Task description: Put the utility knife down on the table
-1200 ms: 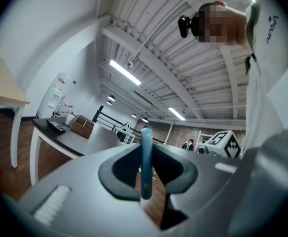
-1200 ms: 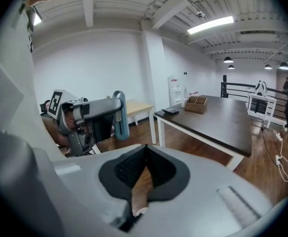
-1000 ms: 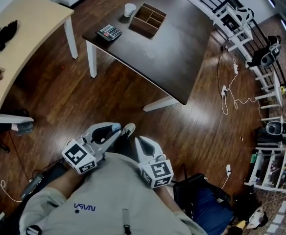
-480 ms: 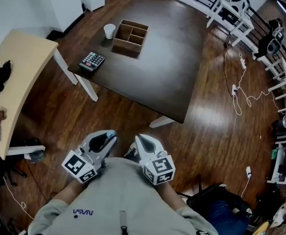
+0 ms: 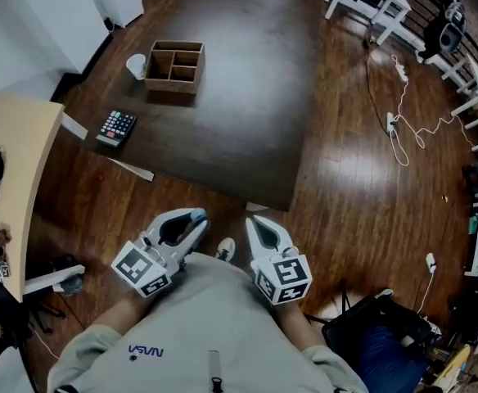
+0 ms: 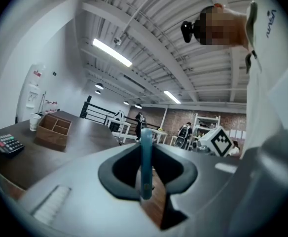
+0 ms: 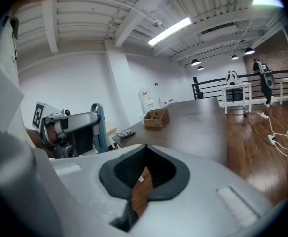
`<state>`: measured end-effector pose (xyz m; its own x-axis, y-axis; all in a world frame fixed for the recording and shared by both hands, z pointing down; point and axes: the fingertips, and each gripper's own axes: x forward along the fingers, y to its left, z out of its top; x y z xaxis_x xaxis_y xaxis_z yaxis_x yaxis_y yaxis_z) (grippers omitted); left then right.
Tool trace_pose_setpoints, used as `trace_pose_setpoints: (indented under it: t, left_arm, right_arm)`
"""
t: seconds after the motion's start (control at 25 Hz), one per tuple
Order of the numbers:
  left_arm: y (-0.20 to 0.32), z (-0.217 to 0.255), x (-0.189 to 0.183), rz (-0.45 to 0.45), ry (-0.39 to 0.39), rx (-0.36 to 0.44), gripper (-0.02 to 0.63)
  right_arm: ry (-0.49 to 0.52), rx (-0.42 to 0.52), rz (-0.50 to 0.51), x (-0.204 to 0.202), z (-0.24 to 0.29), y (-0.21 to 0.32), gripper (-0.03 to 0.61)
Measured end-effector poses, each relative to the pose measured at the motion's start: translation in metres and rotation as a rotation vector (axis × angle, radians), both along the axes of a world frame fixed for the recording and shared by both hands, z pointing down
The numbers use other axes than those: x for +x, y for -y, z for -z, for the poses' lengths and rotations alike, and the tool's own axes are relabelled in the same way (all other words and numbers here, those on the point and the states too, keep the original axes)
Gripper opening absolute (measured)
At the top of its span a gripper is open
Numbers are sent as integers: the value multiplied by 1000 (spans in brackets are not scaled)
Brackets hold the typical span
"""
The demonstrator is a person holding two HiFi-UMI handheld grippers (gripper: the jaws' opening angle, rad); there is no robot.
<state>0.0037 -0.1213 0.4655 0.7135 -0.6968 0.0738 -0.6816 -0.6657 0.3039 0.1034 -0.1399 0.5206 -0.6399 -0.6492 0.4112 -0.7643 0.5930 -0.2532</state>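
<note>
A thin blue utility knife (image 6: 146, 162) stands on edge between the jaws of my left gripper (image 6: 146, 147), which is shut on it. In the head view its blue tip shows at the nose of the left gripper (image 5: 194, 216), held in front of the person's chest, short of the near edge of the dark brown table (image 5: 247, 97). From the right gripper view the blue knife (image 7: 98, 127) shows in that gripper on the left. My right gripper (image 5: 254, 219) hangs beside the left one; its jaws meet at the tips with nothing between them (image 7: 144, 148).
On the table's far left stand a wooden divided box (image 5: 174, 65), a white cup (image 5: 136, 65) and a calculator (image 5: 116, 127). A light wooden table (image 5: 14, 162) is at the left. Cables (image 5: 399, 129) and white racks lie on the floor to the right.
Both grippers and the person have moved forward towards the dark table, which now lies much closer below. The knife stays in the left gripper.
</note>
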Motion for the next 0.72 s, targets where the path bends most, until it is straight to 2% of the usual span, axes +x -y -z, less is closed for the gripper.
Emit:
trace_pose_setpoints:
  t: [0.16,0.32,0.56,0.72]
  left_arm:
    - [39,-12,14,-47,16,-34,74]
    - [96,-35,33,-148,46,-80,74]
    - [181,-95,62,-310,214,-144,74]
    - [218,-133,85,-415,297,-224,74]
  right_arm:
    - [-6,-31,-110,31,-7,13,0]
    - [-34,-36,-238,57,-1,32,0]
    - [-102,-9,-428,79,23,52,0]
    - [-152,-26,-524,86,25,53,0]
